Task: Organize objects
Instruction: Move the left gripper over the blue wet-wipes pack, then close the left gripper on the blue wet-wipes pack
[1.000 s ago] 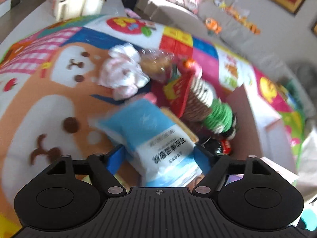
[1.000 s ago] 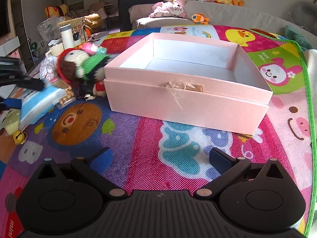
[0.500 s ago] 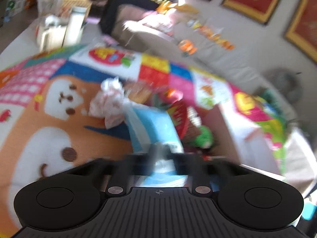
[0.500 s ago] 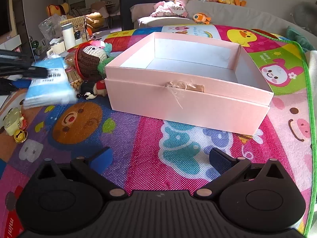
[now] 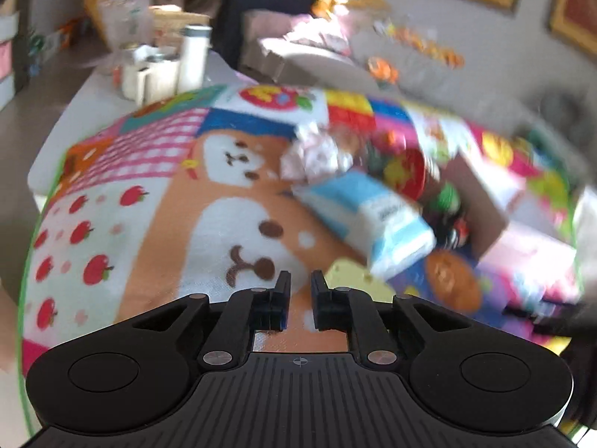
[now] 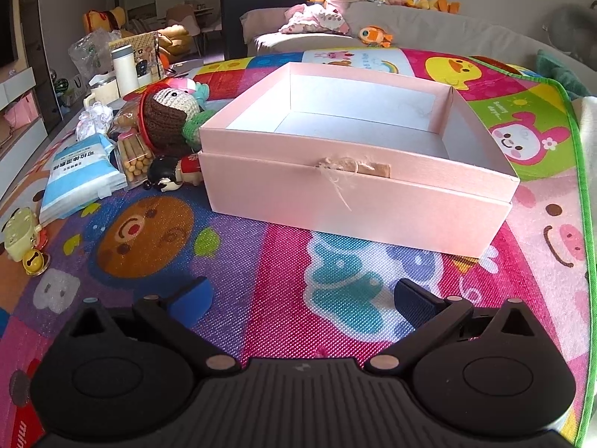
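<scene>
Currently the left tongs (image 5: 299, 291) are seen shut on nothing, the blue packet (image 6: 80, 175) lying flat ahead-right of them beside the pink box (image 6: 358, 160), while the right tongs (image 6: 304, 296) are held wide open, empty

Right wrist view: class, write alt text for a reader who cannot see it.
An open, empty pink box sits on a colourful play mat, beyond the open right gripper. To the box's left lie a blue-and-white packet, a crocheted doll, a biscuit bag and a yellow bell charm.
</scene>
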Available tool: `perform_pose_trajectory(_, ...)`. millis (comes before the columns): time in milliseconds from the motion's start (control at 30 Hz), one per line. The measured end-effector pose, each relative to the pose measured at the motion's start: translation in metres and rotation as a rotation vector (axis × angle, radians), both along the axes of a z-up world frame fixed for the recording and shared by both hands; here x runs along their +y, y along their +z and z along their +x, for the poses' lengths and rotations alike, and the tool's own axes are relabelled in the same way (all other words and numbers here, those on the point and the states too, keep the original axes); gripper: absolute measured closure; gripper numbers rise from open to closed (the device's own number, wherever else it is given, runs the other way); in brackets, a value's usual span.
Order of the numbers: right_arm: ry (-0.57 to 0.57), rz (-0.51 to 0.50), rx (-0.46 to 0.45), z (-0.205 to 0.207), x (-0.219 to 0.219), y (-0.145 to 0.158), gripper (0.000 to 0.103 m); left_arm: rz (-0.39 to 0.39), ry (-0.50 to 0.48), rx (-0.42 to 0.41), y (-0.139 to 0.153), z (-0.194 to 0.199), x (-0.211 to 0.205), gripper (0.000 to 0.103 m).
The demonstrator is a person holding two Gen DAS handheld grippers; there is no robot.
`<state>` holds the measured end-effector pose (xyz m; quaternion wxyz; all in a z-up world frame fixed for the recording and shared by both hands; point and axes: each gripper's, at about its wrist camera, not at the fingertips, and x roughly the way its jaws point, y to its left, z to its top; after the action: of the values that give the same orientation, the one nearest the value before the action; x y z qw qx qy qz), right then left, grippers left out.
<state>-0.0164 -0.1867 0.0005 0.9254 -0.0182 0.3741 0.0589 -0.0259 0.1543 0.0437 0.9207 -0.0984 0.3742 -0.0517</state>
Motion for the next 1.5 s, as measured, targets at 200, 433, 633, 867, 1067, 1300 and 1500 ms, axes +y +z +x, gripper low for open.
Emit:
perform_pose_trajectory(200, -0.001, 0.002, -0.002, -0.001, -0.001, 0.0, 0.0, 0.069, -0.213, 0.056, -0.019, -0.002, -0.043, 0.059)
perform_pose_trajectory(433, 0.001, 0.007, -0.002, -0.002, -0.002, 0.0, 0.0, 0.113, -0.305, 0.071, -0.021, -0.002, -0.081, 0.009)
perform_pose_trajectory(633, 0.002, 0.022, -0.005, -0.002, -0.004, 0.001, 0.0, -0.158, -0.166, 0.037, 0.018, 0.003, -0.066, 0.016)
perform_pose_trajectory(867, 0.001, 0.038, -0.01, -0.002, -0.005, 0.001, 0.0, -0.31, 0.182, 0.135, 0.016, 0.094, -0.051, 0.016)
perform_pose_trajectory(1067, 0.0, 0.032, -0.01, -0.002, -0.005, 0.0, 0.0, -0.147, 0.189, 0.22, -0.012, 0.14, -0.073, 0.019)
perform_pose_trajectory(1300, 0.0, 0.011, -0.007, -0.002, -0.002, 0.0, 0.0, -0.12, 0.032, 0.059, 0.007, 0.088, -0.036, 0.04)
perform_pose_trajectory(1500, 0.057, 0.013, -0.029, -0.006, 0.01, 0.004, 0.0, -0.125, 0.012, -0.087, 0.029, 0.0, 0.019, 0.04)
